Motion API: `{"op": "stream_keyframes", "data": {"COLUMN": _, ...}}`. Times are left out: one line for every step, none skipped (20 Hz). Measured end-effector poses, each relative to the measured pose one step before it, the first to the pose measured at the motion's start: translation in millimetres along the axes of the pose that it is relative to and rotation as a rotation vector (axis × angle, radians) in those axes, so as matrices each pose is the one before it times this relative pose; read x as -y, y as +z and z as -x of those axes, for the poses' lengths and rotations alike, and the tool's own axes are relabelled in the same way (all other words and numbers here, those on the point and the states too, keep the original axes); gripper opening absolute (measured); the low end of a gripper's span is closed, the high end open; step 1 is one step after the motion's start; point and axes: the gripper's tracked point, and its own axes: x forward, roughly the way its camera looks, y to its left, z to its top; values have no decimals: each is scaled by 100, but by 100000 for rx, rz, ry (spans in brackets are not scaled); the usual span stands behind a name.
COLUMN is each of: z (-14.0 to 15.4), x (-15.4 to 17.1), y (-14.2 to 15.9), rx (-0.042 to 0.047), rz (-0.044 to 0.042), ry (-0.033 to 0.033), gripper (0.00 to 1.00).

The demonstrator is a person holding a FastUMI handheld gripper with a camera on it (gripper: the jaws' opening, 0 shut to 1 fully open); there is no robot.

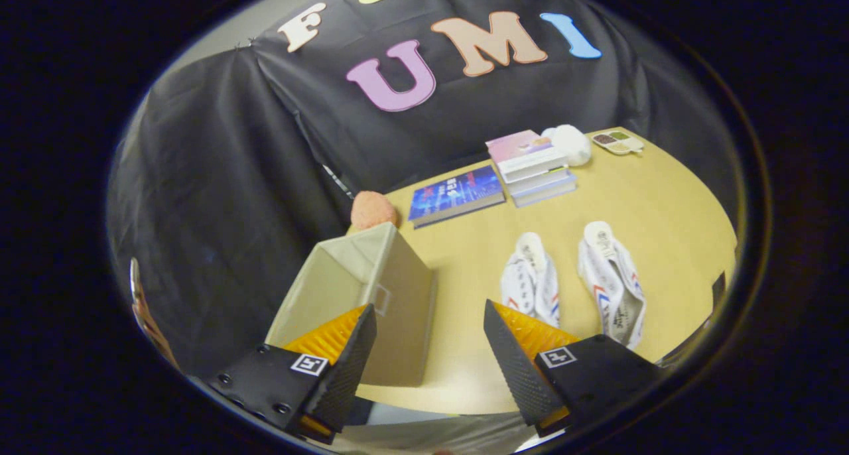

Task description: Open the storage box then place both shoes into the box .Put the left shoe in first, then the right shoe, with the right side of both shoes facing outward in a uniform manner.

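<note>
A beige fabric storage box (371, 296) stands on the wooden table (637, 196), just ahead of my left finger, its top open and its inside bare. Two white shoes with red and blue stripes lie side by side to its right: one shoe (530, 279) just beyond my right finger, the other shoe (613, 286) further right. Both point away from me, toes towards the books. My gripper (430, 329) hovers above the table's near edge, open, with nothing between its fingers.
A pink fuzzy ball (373, 209) sits behind the box. A blue book (454, 194) and a stack of books (532, 166) lie at the back, with a white round object (570, 143) and a small compartment tray (618, 142) beyond them. Black cloth walls the booth.
</note>
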Motion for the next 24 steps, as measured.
{"op": "stream_keyframes", "data": {"z": -215, "x": 1257, "y": -664, "rx": -911, "rz": 1252, "ry": -2707, "gripper": 99}}
{"op": "stream_keyframes", "data": {"z": -421, "x": 1110, "y": -466, "rx": -539, "rz": 966, "ry": -2359, "gripper": 99}}
{"op": "stream_keyframes", "data": {"z": -361, "x": 1257, "y": -404, "rx": -400, "rz": 1243, "ry": -2578, "gripper": 99}}
{"op": "stream_keyframes", "data": {"z": -491, "x": 1208, "y": -332, "rx": -857, "rz": 1705, "ry": -2825, "gripper": 99}}
{"op": "stream_keyframes", "data": {"z": -672, "x": 1311, "y": -493, "rx": -609, "rz": 2203, "ry": -2829, "gripper": 99}}
{"op": "stream_keyframes", "data": {"z": -630, "x": 1185, "y": -436, "rx": -1108, "rz": 3078, "ry": -2804, "gripper": 99}}
{"op": "stream_keyframes", "data": {"z": -536, "x": 1143, "y": -557, "rx": -1291, "rz": 4237, "ry": -3396, "gripper": 99}}
{"op": "stream_keyframes", "data": {"z": -641, "x": 1043, "y": -360, "rx": -909, "rz": 5046, "ry": -3383, "gripper": 99}}
{"op": "stream_keyframes", "data": {"z": -770, "x": 910, "y": -348, "rx": -1528, "rz": 5262, "ry": -2721, "gripper": 99}}
{"op": "stream_keyframes", "data": {"z": -598, "x": 544, "y": -542, "rx": -1830, "rz": 5100, "ry": -2175, "gripper": 99}}
{"op": "stream_keyframes", "data": {"z": -461, "x": 679, "y": -251, "rx": -751, "rz": 4441, "ry": -2571, "gripper": 99}}
{"op": "stream_keyframes", "data": {"z": -455, "x": 230, "y": -175, "rx": -842, "rz": 3398, "ry": -1445, "gripper": 97}}
{"op": "stream_keyframes", "data": {"z": -753, "x": 41, "y": -456, "rx": -1264, "rz": 2999, "ry": -843, "gripper": 96}}
{"op": "stream_keyframes", "data": {"z": -579, "x": 108, "y": -140, "rx": -984, "rz": 2700, "ry": -934, "gripper": 95}}
{"op": "stream_keyframes", "data": {"z": -630, "x": 322, "y": -3, "rx": -441, "rz": 2178, "ry": -1751, "gripper": 94}}
{"op": "stream_keyframes", "data": {"z": -510, "x": 379, "y": 163, "rx": 400, "rz": 1239, "ry": -2171, "gripper": 92}}
{"op": "stream_keyframes", "data": {"z": -700, "x": 323, "y": 312, "rx": 832, "rz": 345, "ry": -1918, "gripper": 92}}
{"op": "stream_keyframes", "data": {"z": -522, "x": 309, "y": 231, "rx": -27, "rz": -605, "ry": -1190, "gripper": 86}}
{"op": "stream_keyframes", "data": {"z": -557, "x": -324, "y": -18, "rx": -712, "rz": -934, "ry": 947, "gripper": 79}}
{"op": "stream_keyframes", "data": {"z": -348, "x": -204, "y": 284, "rx": 83, "rz": 20, "ry": -51, "gripper": 72}}
{"op": "stream_keyframes", "data": {"z": -506, "x": -9, "y": 292, "rx": 376, "rz": 755, "ry": -561, "gripper": 68}}
{"op": "stream_keyframes", "data": {"z": -384, "x": 19, "y": 197, "rx": 219, "rz": 688, "ry": -772, "gripper": 64}}
{"op": "stream_keyframes", "data": {"z": -494, "x": -9, "y": 41, "rx": -284, "rz": 51, "ry": -671, "gripper": 60}}
{"op": "stream_keyframes", "data": {"z": -469, "x": -37, "y": 99, "rx": -697, "rz": -527, "ry": -395, "gripper": 56}}
